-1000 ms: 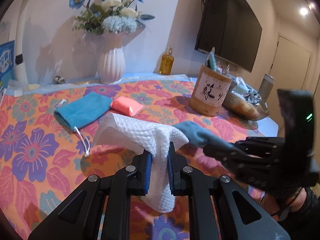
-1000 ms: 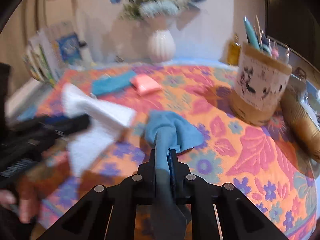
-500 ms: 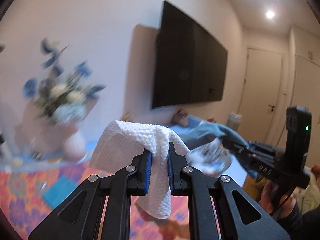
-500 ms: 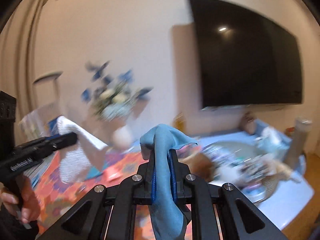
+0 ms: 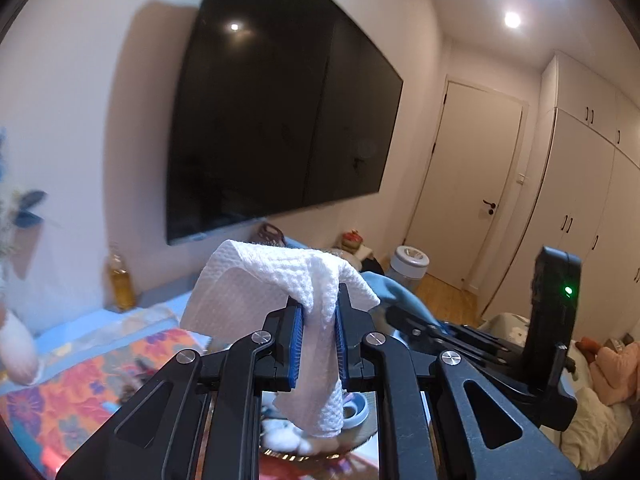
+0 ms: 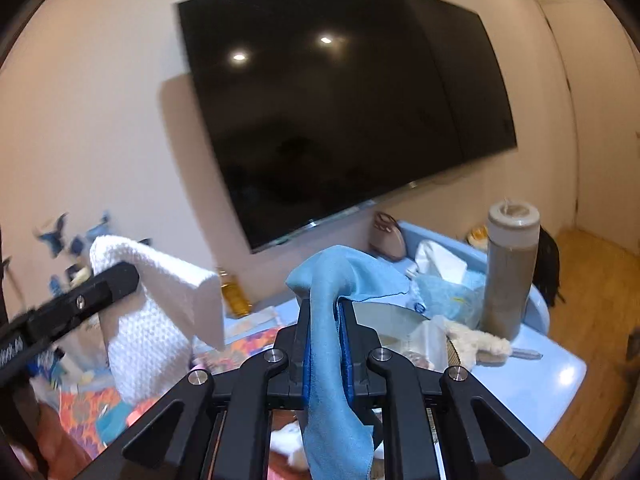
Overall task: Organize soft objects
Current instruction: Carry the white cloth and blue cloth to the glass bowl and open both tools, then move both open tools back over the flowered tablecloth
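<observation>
My left gripper (image 5: 318, 312) is shut on a white waffle-textured cloth (image 5: 272, 284) that drapes over and down between its jaws, held high above the table. It also shows in the right wrist view (image 6: 156, 308). My right gripper (image 6: 325, 312) is shut on a light blue cloth (image 6: 340, 380) that hangs down between its jaws. That gripper sits to the right in the left wrist view, with the blue cloth (image 5: 394, 292) showing beside the white one. A dish with small soft items (image 5: 288, 436) lies below the left gripper, partly hidden.
A large black TV (image 6: 340, 120) hangs on the wall. A floral tablecloth (image 5: 80, 372) covers the table, with an amber bottle (image 5: 119, 284) at the back. A grey tumbler (image 6: 510, 272), blue packets and a plush toy (image 6: 478, 344) stand at the table's right end.
Both grippers have risen from the table and swung to the right with their cloths still held. The vase and flat cloths on the table have dropped out of view.
</observation>
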